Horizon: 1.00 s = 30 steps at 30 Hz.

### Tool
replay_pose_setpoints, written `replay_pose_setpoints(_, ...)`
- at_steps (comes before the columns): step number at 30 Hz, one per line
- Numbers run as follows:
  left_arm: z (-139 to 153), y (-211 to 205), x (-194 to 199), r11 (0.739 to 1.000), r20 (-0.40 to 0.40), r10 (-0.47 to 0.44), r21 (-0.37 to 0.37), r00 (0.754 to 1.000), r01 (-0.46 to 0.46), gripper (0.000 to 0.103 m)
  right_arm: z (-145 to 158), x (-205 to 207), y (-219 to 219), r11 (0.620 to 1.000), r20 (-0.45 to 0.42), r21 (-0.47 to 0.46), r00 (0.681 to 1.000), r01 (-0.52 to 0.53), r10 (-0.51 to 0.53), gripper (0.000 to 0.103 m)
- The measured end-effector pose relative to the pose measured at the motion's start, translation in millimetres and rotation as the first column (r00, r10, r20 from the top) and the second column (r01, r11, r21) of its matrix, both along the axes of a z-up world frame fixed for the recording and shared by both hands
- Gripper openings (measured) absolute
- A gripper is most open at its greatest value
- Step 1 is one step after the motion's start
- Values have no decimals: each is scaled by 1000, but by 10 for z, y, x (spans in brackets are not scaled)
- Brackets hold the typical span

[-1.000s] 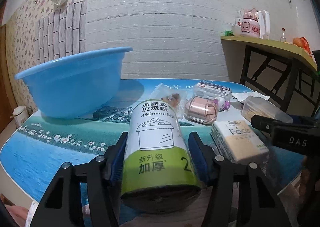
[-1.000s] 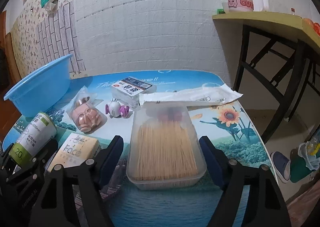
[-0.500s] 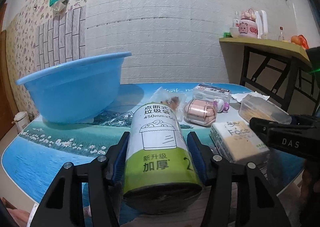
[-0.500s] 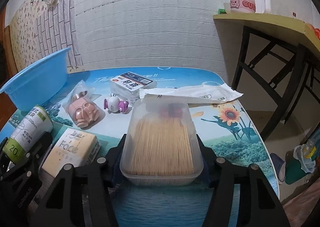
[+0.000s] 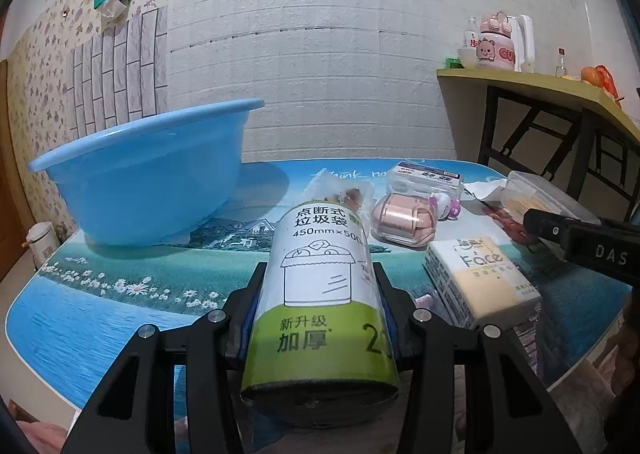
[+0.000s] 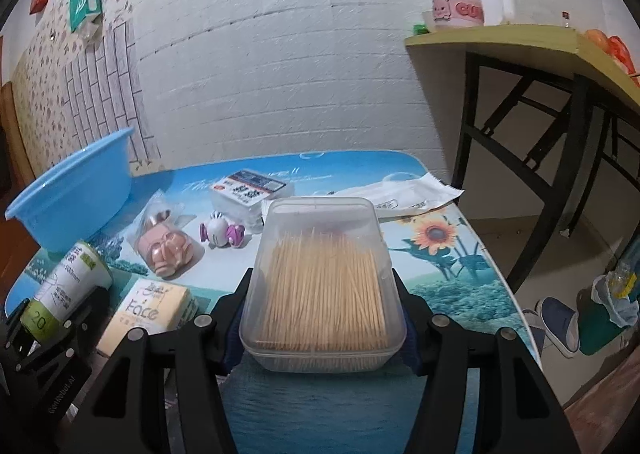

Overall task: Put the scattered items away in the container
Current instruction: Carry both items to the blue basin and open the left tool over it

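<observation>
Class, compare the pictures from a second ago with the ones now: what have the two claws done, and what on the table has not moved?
The left claw has just closed onto the roll of bin bags. The right claw closed earlier onto the clear box of toothpicks, whose sides it now grips. The blue basin, the tissue pack, the pink toy and the table stayed put.

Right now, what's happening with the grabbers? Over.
Left gripper just closed on the bag roll. Right gripper clamps the toothpick box. Blue basin open, path clear.
</observation>
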<state>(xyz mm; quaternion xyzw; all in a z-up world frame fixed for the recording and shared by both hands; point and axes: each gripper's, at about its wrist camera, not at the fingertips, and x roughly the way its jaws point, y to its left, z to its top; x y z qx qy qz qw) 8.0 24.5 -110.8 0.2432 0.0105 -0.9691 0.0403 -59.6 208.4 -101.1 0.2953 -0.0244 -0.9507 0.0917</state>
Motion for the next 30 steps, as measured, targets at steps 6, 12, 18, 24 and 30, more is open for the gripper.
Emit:
replay_pose_setpoints(6,92,-24,96,1000,-38,-4,-6,999,4,45,62,83,-50,999,0,30,1000,-14,14,62)
replay_pose_setpoints(12,159,-70,165,1000,-53,5,-3,999,-6,45,80,184,-31,1000,22,21,1000,6,-7,62)
replay_pose_setpoints(18,310,-150,273,1000,-110,19,26,994,-16,45,128,284,-38,1000,15,26,1000,13,-13,62)
replay_pose_setpoints(24,620,-215,406,999,-209,35,5,977,-35,45,275,360,-31,1000,-16,19,1000,12,-12,62)
replay_pose_setpoints(30,876,-294,369,999,-169,21,-36,985,-28,45,567,410,-148,1000,-64,16,998,-25,26,62)
